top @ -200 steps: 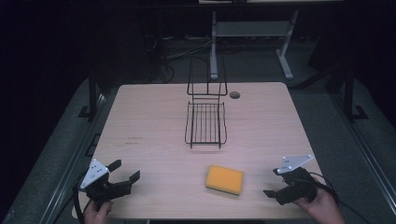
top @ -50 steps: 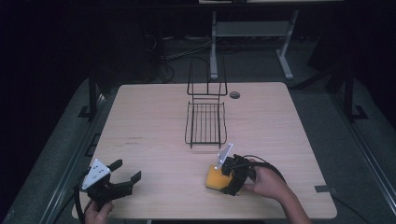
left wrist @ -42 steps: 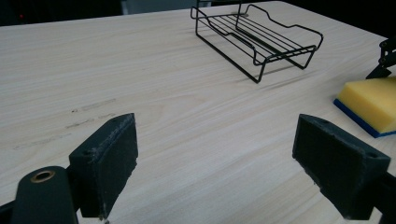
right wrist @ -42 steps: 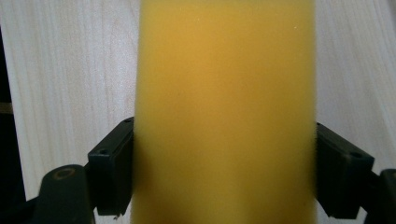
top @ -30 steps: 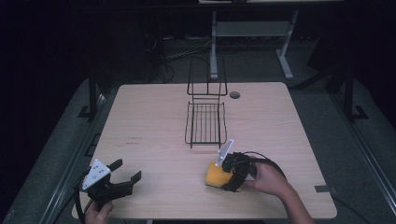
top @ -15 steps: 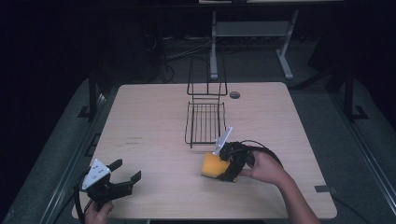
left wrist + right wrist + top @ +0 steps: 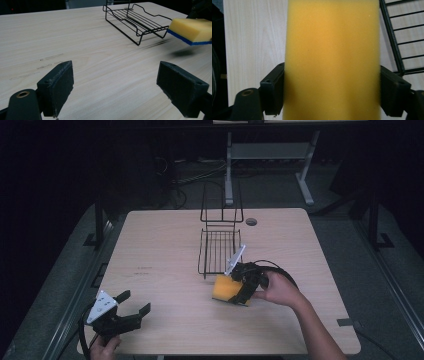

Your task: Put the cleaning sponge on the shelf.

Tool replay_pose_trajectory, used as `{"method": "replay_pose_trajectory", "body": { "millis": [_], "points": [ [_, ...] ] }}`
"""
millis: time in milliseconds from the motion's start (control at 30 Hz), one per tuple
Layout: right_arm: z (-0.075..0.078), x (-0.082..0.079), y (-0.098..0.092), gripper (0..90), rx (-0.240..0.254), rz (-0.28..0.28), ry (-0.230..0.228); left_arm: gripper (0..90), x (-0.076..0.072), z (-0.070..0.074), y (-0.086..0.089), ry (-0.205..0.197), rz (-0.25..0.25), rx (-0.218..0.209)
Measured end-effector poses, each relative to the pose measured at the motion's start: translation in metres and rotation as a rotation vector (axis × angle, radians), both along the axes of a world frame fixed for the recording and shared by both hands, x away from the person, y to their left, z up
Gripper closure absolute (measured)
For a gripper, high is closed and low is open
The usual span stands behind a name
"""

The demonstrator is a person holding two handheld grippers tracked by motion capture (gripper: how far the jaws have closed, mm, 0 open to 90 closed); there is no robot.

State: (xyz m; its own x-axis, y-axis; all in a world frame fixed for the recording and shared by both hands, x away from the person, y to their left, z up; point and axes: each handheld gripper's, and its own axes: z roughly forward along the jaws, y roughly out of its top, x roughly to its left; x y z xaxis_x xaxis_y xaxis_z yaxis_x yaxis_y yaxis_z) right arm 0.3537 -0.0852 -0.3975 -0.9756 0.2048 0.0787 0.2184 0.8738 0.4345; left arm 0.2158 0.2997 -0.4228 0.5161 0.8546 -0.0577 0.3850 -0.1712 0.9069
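Note:
A yellow sponge (image 7: 227, 289) with a blue underside hangs just above the table, and my right gripper (image 7: 241, 287) is shut on it. In the right gripper view the sponge (image 7: 332, 60) sits squeezed between the two black jaws. It also floats at the upper right of the left gripper view, sponge (image 7: 193, 29), casting a shadow on the wood. A black wire rack (image 7: 219, 251) lies just beyond it, near the table's middle. My left gripper (image 7: 134, 304) rests open at the near left corner with nothing between its pads (image 7: 59, 86).
The wire rack has a raised back frame (image 7: 221, 209) on its far side. A round grommet hole (image 7: 251, 221) sits in the light wooden table (image 7: 160, 260) behind the rack. Dark floor, cables and a desk frame lie past the far edge.
My right gripper came in from the near right corner, shut on the sponge, lifted it and carried it left and away toward the rack's near end. The left gripper has stayed put.

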Motion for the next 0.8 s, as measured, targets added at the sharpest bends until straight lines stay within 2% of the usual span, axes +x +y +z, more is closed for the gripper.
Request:
{"method": "replay_pose_trajectory", "body": {
  "millis": [267,467,800],
  "points": [
    [0.005,0.006,0.005,21.4,0.022,0.002,0.008,13.4,0.000,0.000,0.001,0.000,0.005,-0.003],
    [0.010,0.012,0.011,21.4,0.000,0.005,0.002,13.4,0.000,0.000,0.001,-0.001,0.004,-0.005],
    [0.013,0.021,0.016,21.5,-0.007,0.011,0.001,13.4,0.000,0.000,0.000,-0.001,0.005,-0.003]
  ]
}}
